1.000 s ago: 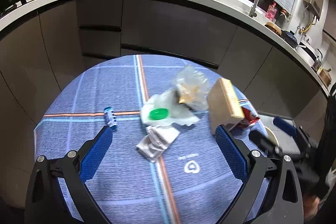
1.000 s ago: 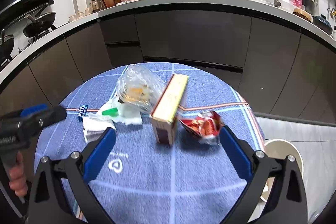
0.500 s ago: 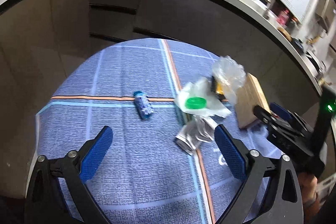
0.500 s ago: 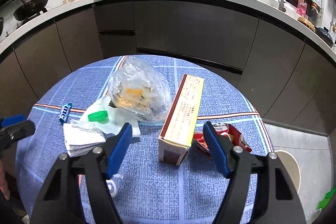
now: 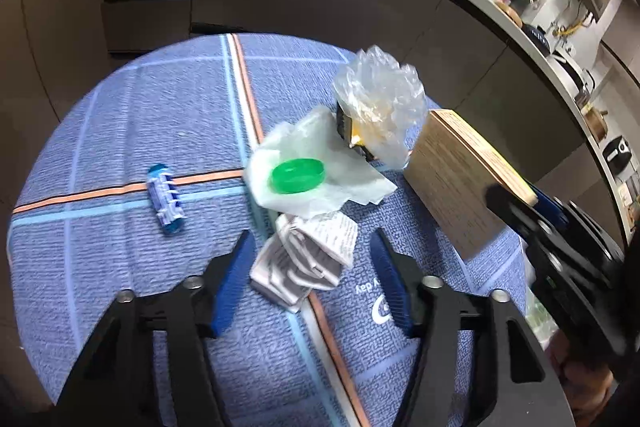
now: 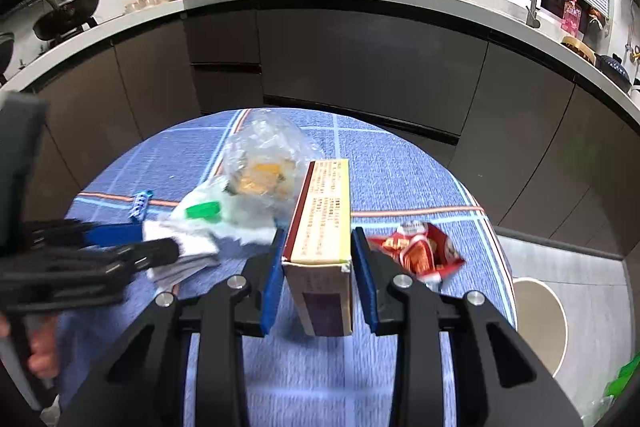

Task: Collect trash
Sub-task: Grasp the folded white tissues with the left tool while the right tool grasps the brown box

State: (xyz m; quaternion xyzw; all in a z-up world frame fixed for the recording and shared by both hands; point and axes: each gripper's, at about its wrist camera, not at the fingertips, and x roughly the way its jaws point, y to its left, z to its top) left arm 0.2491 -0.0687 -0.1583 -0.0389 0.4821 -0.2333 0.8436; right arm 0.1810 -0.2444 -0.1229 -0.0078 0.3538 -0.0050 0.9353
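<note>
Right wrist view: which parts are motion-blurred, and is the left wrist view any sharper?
Right wrist view: the left gripper and the crumpled paper at left smear; the box stays crisp. Left wrist view: mostly sharp, though the right gripper at the right edge is blurred. Both show strong fisheye curvature.

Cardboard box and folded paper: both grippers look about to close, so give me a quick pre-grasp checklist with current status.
1. Right gripper straddles the cardboard box: ok, a finger on each side.
2. Right pads touching the box: cannot tell; slim gaps seem to remain.
3. Red snack wrapper outside the right jaws: ok, beside the right finger.
4. Left gripper brackets the folded paper: ok, jaws open.
5. Green cap and tissue outside the left jaws: ok, farther ahead.
6. Trash bin location: cannot tell.
</note>
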